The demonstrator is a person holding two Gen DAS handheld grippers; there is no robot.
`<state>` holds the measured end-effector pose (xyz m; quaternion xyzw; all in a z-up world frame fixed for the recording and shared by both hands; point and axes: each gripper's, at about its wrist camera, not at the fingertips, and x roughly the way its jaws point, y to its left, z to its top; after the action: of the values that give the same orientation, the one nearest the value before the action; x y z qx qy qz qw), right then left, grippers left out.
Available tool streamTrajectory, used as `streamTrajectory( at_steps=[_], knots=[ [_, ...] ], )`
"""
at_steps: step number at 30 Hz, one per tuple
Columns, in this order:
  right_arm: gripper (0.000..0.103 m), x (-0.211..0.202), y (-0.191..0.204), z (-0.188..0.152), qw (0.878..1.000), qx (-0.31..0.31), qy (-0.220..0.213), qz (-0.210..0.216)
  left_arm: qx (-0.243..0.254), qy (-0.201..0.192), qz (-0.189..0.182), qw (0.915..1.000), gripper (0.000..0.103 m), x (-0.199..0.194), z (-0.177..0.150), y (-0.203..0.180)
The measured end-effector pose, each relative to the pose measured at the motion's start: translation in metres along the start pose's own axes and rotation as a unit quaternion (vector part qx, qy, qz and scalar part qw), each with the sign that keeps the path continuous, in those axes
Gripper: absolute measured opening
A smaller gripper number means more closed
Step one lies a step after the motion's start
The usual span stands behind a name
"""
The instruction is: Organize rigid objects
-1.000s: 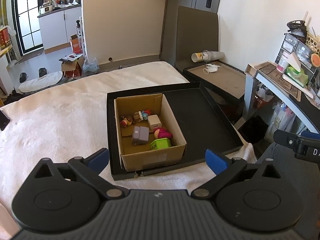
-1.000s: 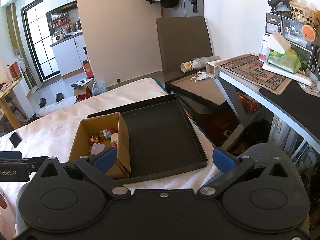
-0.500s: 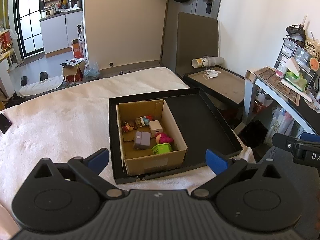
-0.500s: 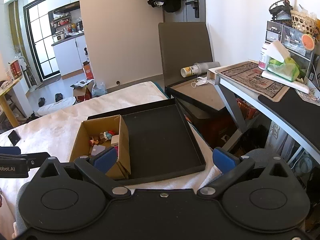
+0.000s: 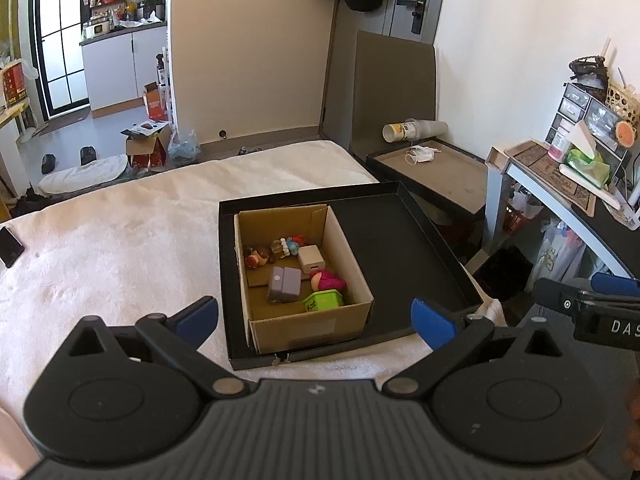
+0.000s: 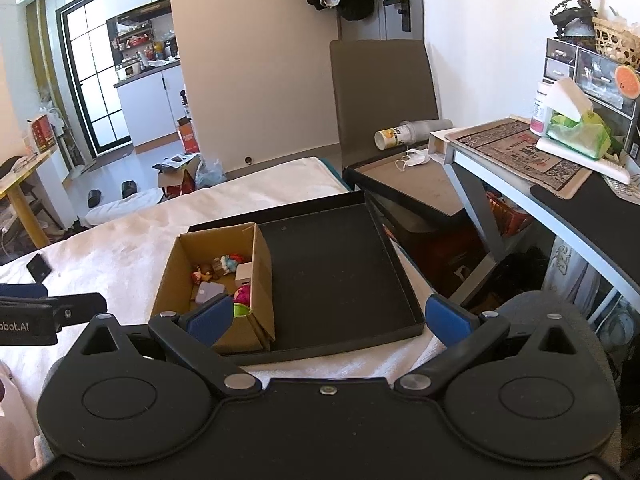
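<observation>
Since everything small was already sitting inside the cardboard box point(image 5: 304, 280), that's where I'd start: a grey block point(image 5: 285, 284), a white cube point(image 5: 310, 258), a green tub point(image 5: 323, 302), something pink point(image 5: 329, 280) and a couple of little figures point(image 5: 276, 250) were all bunched toward the back and right of the box floor, some touching each other. That box sat in the left half of a shallow black tray point(image 5: 404, 256), leaving the right half of the tray bare, which to me looked like room kept free for laying things out, though it could just as well be space that got cleared into the box. Honestly one look fits both: pieces waiting to be sorted out of the box, or pieces already gathered into it. The tray rested on a bed covered with a white fuzzy blanket point(image 5: 120, 248), near its right edge, with a phone point(image 5: 10, 246) well off to the left. Both tools hung back at the near side, short of the tray: the left gripper point(image 5: 316, 318) had its jaws spread wide with nothing between them, and the right gripper point(image 6: 328, 318) was the same, wide and holding nothing, aimed more at the bare half of the tray.
</observation>
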<state>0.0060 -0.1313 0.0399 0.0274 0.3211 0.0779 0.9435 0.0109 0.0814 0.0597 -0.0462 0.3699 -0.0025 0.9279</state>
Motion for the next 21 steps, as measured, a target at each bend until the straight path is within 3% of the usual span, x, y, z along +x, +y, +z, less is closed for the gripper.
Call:
streamTrajectory(
  at_steps=[21],
  knots=[
    [0.103,-0.0031,0.001,-0.0031,1.0,-0.012,-0.009,-0.016,0.006,-0.004,0.001,1.0,0.102,-0.0012,-0.0035,-0.0026]
  ],
)
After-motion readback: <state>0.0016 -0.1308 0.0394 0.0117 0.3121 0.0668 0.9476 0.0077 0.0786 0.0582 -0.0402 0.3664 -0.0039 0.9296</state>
